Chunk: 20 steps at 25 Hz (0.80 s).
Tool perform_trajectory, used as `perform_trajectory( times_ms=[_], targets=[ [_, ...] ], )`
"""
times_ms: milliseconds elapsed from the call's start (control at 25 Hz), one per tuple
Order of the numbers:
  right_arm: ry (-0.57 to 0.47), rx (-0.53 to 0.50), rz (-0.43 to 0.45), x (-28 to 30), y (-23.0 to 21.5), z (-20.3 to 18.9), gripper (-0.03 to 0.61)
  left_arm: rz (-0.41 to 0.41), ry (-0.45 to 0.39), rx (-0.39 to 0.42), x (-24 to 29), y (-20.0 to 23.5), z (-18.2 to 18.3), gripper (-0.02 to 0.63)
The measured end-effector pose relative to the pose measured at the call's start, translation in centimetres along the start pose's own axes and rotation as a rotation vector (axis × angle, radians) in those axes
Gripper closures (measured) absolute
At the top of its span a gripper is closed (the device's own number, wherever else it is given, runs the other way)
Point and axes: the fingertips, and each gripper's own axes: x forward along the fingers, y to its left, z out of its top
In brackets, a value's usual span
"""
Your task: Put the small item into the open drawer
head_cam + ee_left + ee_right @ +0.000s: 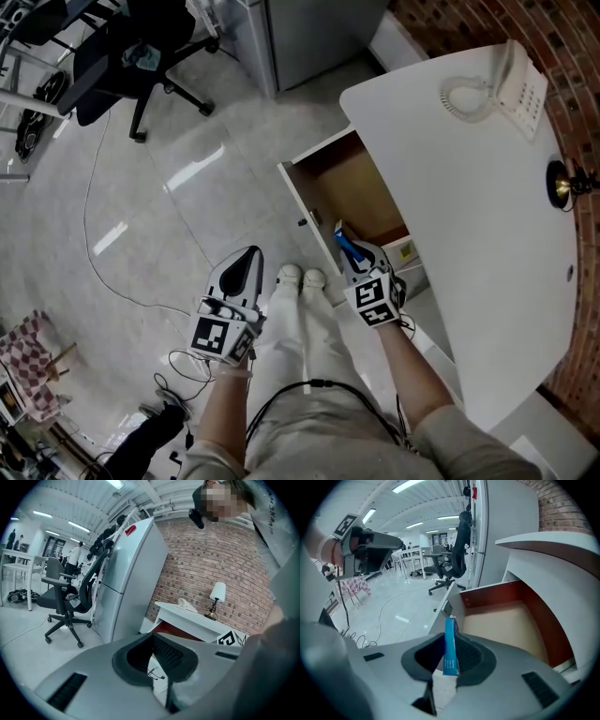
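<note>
Glossy floor (187,169), matt white desk (469,206), wood-lined drawer (356,192), rough brick wall (206,559).

Grey hand-held grippers (248,255) (351,247), black-white marker cubes (223,336) (373,300); pale trousers (309,361), white shoes (300,277)

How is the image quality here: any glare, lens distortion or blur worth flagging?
Head view: ceiling lights glare off the glossy floor, otherwise sharp. Left gripper view: strong fisheye bending, dark corners. Right gripper view: same fisheye; the blue packet in the right gripper is sharp, the drawer evenly lit.
</note>
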Motion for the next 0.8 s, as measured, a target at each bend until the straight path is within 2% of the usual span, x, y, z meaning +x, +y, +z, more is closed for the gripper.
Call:
perform_trajectory(
  times_ms=[280, 800],
  targets=[
    [0.035, 0.008, 0.002, 0.9, 0.1, -0.7, 0.503, 0.021, 0.009, -0.035, -0.6, 0.6, -0.9, 0.609],
    [0.037, 0.025, 0.010, 1.3, 0.5, -0.9, 0.488, 0.017, 0.000, -0.030, -1.3, 0.6, -1.0, 0.609]
  ],
)
